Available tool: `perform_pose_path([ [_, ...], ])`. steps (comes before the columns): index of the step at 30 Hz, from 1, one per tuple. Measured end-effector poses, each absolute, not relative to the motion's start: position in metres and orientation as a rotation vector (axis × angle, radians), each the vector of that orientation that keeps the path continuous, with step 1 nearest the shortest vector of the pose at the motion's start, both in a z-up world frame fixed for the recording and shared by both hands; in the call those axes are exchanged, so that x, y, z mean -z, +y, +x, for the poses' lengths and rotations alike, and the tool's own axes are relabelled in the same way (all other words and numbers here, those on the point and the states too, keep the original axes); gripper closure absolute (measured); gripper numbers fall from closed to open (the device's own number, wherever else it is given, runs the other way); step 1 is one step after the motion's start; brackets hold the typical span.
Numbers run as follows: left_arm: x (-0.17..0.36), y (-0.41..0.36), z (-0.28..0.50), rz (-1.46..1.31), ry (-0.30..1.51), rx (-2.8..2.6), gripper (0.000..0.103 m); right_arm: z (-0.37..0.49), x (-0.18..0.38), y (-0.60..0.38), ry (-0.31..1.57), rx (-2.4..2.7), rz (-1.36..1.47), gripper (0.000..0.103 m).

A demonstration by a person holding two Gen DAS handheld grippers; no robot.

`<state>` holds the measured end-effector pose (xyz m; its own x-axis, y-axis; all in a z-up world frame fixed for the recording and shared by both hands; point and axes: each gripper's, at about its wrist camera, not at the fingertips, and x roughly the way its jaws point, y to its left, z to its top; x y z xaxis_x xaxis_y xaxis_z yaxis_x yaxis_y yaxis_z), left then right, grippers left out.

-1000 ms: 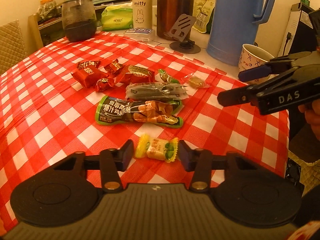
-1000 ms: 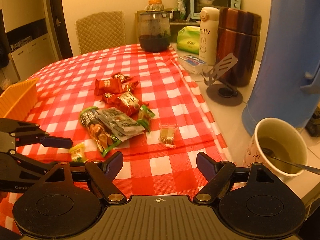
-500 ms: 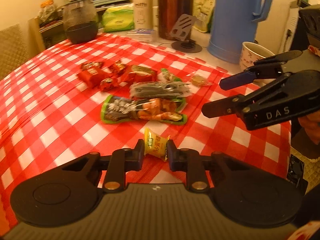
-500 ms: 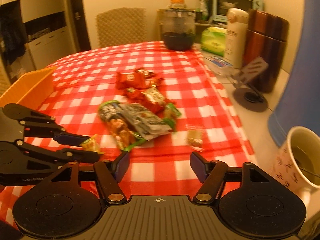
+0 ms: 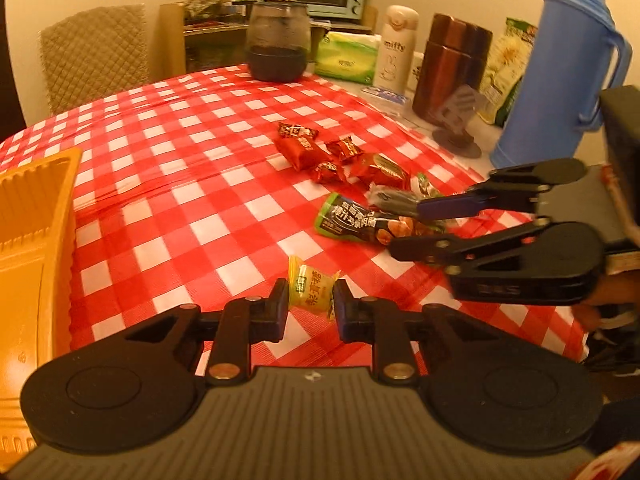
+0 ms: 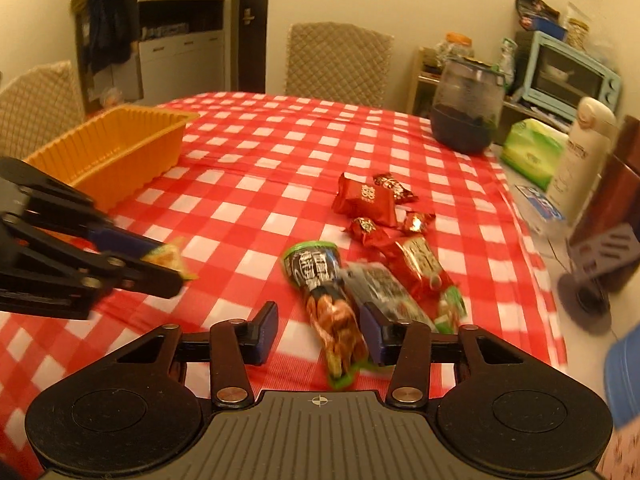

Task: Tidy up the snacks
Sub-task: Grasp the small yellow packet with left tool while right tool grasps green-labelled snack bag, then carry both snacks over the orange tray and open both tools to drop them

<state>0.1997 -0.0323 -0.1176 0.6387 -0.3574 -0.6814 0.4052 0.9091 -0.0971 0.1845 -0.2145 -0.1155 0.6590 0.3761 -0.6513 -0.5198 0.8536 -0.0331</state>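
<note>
My left gripper (image 5: 312, 300) is shut on a small yellow-green candy (image 5: 310, 290) and holds it just above the red checked cloth. The right wrist view shows this candy (image 6: 168, 258) at the left gripper's tips. My right gripper (image 6: 320, 334) straddles the near end of a green snack packet (image 6: 324, 300) lying on the cloth. Its jaws are closing, with a gap still showing at the left pad. A dark grey packet (image 6: 384, 288) and several red wrapped sweets (image 6: 364, 200) lie just beyond. An orange tray (image 6: 120, 140) stands at the left.
A dark glass jar (image 6: 466, 112), a green tissue pack (image 6: 528, 152), a white flask (image 6: 580, 152), a brown flask (image 5: 452, 64), a phone stand (image 5: 456, 136) and a blue jug (image 5: 560, 80) line the table's far right side. Padded chairs (image 6: 336, 60) stand behind.
The left gripper shut on the yellow-green candy, lifted it and swung left, bringing the orange tray into view. The right gripper moved left over the green packet and its jaws narrowed.
</note>
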Motion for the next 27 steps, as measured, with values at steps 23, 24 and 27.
perform_pose_path([
  [23,0.092,-0.008,0.190,-0.005,0.739,0.371,0.082,0.192,0.098,-0.194,0.735,-0.505,-0.172,0.073],
  [24,0.089,-0.004,0.189,-0.010,0.737,0.364,0.082,0.190,0.091,-0.192,0.725,-0.508,-0.168,0.073],
  [27,0.076,0.007,0.187,-0.024,0.724,0.333,0.082,0.187,0.069,-0.185,0.701,-0.524,-0.141,0.073],
])
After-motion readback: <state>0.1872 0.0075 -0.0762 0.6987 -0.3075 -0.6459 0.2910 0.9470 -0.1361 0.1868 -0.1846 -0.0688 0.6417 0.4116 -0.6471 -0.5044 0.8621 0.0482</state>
